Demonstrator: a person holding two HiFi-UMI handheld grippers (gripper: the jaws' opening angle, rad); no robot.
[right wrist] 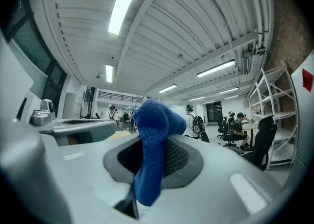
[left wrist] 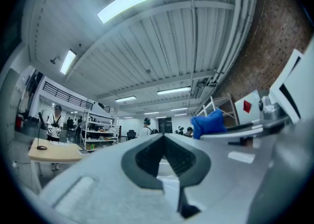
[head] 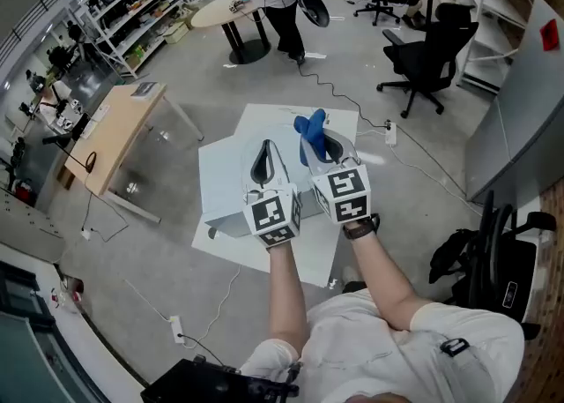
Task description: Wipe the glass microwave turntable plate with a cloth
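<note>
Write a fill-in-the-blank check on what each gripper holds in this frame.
1. The right gripper is clamped on a ___ cloth.
2. The left gripper has its jaws shut with ___ between them.
3. In the head view, both grippers are held above a ___ table.

Missing words: blue; nothing; white.

No lettering or numbers are legible; the two cubes (head: pixel 273 218) bear only black square markers (head: pixel 351 182).
</note>
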